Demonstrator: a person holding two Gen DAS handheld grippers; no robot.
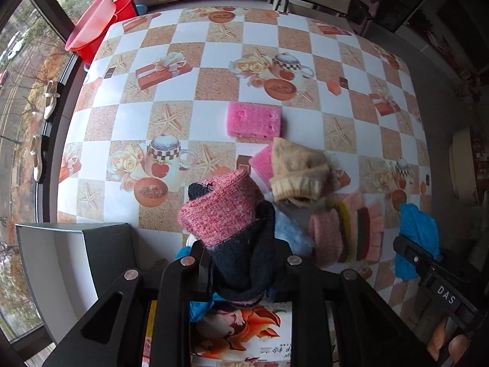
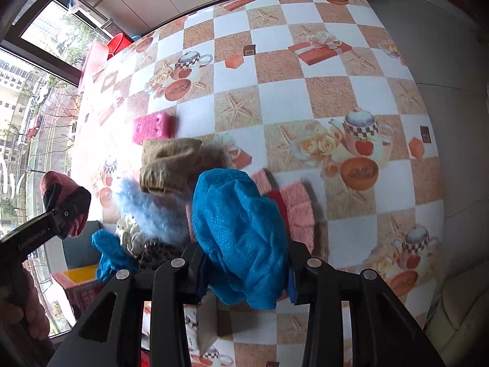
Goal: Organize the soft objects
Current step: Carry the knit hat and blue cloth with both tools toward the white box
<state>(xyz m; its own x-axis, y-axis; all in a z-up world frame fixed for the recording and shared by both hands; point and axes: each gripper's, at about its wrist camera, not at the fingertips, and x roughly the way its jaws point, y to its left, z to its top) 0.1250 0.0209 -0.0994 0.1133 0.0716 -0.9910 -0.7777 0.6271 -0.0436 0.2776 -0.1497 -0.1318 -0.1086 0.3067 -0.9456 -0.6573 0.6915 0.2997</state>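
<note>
Left gripper [image 1: 243,263]: pinching pink-and-navy ribbed knit sock [image 1: 226,214], lifted above table [image 1: 214,61].
Right gripper [image 2: 244,263]: clamped on crinkled blue cloth [image 2: 238,232].
Porous pink sponge [image 1: 254,120] flat on table beyond fuzzy beige sock [image 1: 298,171].

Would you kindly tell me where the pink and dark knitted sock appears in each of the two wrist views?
Left wrist view: the pink and dark knitted sock hangs at lower centre, clamped in the left gripper.
Right wrist view: the same sock is at the far left edge, held above the table.
Shared landmark: the pink rectangular sponge lying alone on the chequered tablecloth.
</note>
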